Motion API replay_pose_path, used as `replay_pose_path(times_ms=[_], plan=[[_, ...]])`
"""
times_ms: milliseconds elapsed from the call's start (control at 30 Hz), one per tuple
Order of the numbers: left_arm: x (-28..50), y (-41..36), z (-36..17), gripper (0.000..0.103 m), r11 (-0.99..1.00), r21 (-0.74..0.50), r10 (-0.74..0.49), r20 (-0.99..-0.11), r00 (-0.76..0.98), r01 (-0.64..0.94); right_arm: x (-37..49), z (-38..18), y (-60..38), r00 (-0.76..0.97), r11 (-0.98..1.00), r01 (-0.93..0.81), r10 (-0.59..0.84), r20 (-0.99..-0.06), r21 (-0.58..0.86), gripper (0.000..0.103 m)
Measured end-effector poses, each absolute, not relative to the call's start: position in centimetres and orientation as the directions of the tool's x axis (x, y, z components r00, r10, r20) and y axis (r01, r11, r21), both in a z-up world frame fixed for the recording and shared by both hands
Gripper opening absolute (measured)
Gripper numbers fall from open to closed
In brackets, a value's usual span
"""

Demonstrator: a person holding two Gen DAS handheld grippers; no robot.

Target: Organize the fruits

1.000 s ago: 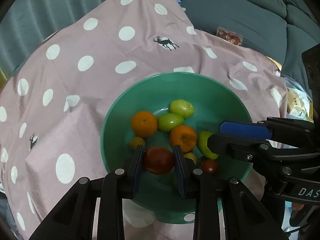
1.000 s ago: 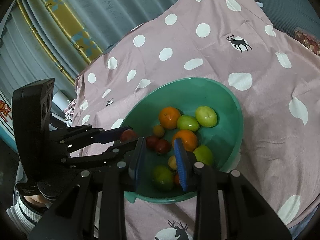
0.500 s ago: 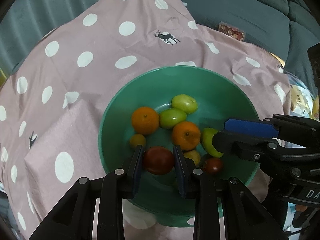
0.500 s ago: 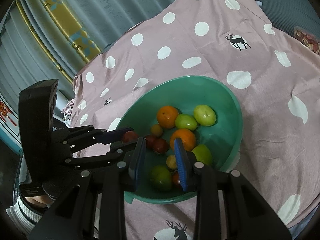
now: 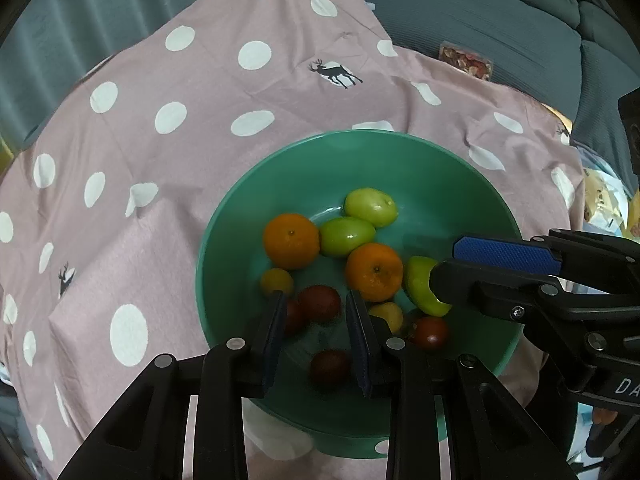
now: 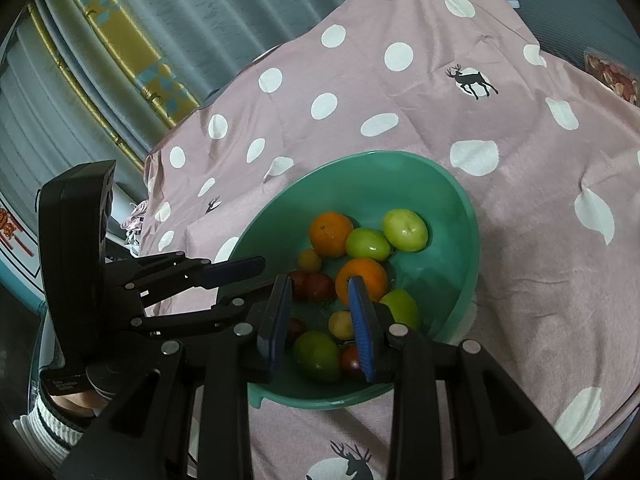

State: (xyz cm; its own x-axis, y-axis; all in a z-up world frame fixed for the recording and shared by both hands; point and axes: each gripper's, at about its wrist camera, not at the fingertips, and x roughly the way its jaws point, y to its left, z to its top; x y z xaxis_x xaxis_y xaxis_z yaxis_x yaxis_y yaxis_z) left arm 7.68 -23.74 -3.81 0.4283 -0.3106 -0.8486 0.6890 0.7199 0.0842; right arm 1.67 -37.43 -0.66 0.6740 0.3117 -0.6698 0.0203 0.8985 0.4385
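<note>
A green bowl (image 5: 360, 136) on a pink dotted cloth holds two oranges (image 5: 291, 241), green fruits (image 5: 346, 236), small yellow ones (image 5: 277, 280) and dark red ones (image 5: 430, 332). My left gripper (image 5: 316, 300) hovers over the bowl's near side, its jaws narrow with nothing between the pads. One dark red fruit (image 5: 330, 366) lies on the bowl floor under it. My right gripper (image 6: 319, 286) hangs over the bowl (image 6: 360, 158) from the other side, shut and holding nothing. A green fruit (image 6: 400, 308) lies just beside its right finger.
The pink dotted cloth (image 5: 200, 92) covers the whole surface around the bowl. A grey sofa (image 5: 480, 12) rises at the back right with a snack packet (image 5: 466, 60) on it. Curtains (image 6: 140, 20) hang at the left. A striped sleeve (image 6: 52, 432) shows behind the left gripper.
The dark red fruit that sat between my left gripper's pads has dropped to the bowl floor. Neither gripper has moved, and their jaw gaps look unchanged.
</note>
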Motion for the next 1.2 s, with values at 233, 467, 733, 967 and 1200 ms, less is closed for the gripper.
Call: replay_pose_path(times_ms=[233,467,733,967,1200], plan=[[7.6,-23.6,-3.6,0.030,0.722,0.089,-0.311,-0.844,0.437,0.686,1.6,-0.5,-37.5,0.677,0.900,0.019,0.310,-0.668,0.436,0.031],[7.5,-23.1,-3.0,0.054,0.740,0.099,-0.302,-0.835,0.461,0.665,1.3,-0.1,-37.6,0.681,0.903,0.037,0.290,-0.672,0.427,0.044],[7.3,-22.0,-1.8,0.070,0.771,0.105,-0.297,-0.813,0.501,0.628,0.8,0.7,-37.8,0.697,0.908,0.065,0.256,-0.670,0.414,0.066],[7.1,-20.8,-0.7,0.080,0.803,0.103,-0.289,-0.793,0.536,0.587,0.4,1.5,-37.6,0.701,0.921,0.077,0.223,-0.678,0.382,0.076],[6.5,-19.7,0.5,0.087,0.824,0.101,-0.291,-0.768,0.570,0.557,-0.1,2.5,-36.9,0.699,0.946,0.091,0.161,-0.697,0.310,0.085]])
